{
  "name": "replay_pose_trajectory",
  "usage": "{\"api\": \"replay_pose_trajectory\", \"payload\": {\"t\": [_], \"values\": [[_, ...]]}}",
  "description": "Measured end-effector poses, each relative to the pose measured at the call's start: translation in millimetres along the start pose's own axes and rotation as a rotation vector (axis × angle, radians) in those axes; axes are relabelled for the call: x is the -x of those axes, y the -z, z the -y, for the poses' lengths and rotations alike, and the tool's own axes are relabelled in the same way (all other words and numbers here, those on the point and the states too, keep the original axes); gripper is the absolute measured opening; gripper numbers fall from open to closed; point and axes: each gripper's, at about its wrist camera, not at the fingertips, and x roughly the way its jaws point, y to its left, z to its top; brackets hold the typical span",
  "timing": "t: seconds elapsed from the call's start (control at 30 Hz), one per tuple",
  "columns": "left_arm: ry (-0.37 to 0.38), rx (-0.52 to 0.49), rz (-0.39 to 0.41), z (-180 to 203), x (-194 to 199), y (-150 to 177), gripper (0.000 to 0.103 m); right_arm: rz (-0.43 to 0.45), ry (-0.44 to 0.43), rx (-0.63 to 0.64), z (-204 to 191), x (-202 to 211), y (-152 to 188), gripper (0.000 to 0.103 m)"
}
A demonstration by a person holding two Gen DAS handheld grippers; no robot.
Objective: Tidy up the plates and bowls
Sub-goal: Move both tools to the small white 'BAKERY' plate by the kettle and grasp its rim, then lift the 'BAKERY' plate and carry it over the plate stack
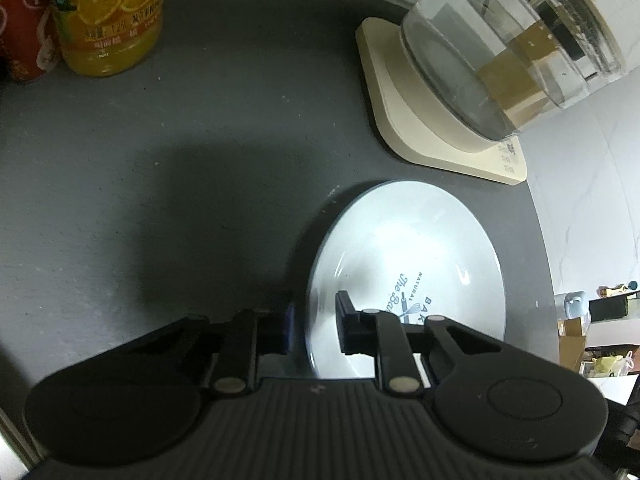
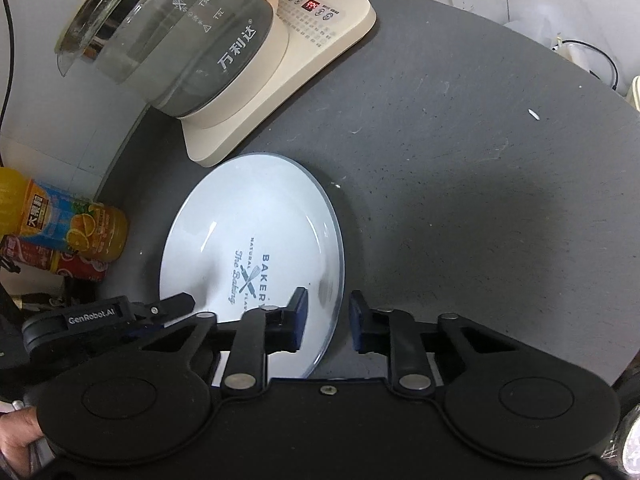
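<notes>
A white plate (image 1: 404,256) with blue bakery lettering lies flat on the dark grey round table (image 1: 160,152). My left gripper (image 1: 316,326) is open, its fingers either side of the plate's left rim, one over the plate and one outside it. In the right wrist view the same plate (image 2: 256,228) lies ahead. My right gripper (image 2: 329,316) is open and straddles its right rim. The left gripper (image 2: 120,316) shows there at the plate's opposite edge. Whether any pad touches the rim is unclear.
A glass kettle (image 1: 500,48) on a cream base (image 1: 400,92) stands just beyond the plate, also seen as the kettle (image 2: 172,40). An orange juice bottle (image 1: 108,12) and a red can (image 1: 20,24) stand at the table's far left. A hand (image 2: 16,436) holds the gripper handle.
</notes>
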Motion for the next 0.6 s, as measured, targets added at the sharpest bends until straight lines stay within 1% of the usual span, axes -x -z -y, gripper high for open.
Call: {"api": "replay_pose_trajectory", "payload": {"t": [0.07,0.17,0.23,0.33,0.43,0.53,0.6], "values": [[0.005,0.008,-0.002,-1.2,-2.4,0.9,0.016,0.001,-0.006,0.0,0.4,-2.0,-1.4,0.019],[0.022,0.022,0.001,-4.0,-4.8,2.8,0.013,-0.004,0.0,0.002,1.0,-7.1,-3.7,0.013],[0.025,0.025,0.006,-4.5,-4.8,3.5,0.013,-0.008,-0.007,-0.004,3.3,-9.2,-3.9,0.009],[0.025,0.029,0.006,-5.0,-5.1,4.6,0.012,-0.005,-0.026,-0.009,5.9,-9.6,-2.8,0.009],[0.036,0.045,0.008,-4.5,-3.4,4.3,0.01,0.003,-0.015,0.024,0.6,-5.2,-3.6,0.009],[0.045,0.029,0.035,-2.4,8.2,4.1,0.01,0.033,-0.03,0.053,-5.3,5.6,-7.5,0.008],[0.059,0.032,0.045,-2.6,17.5,2.5,0.01,0.036,-0.032,0.042,-8.5,11.1,-11.4,0.008]]}}
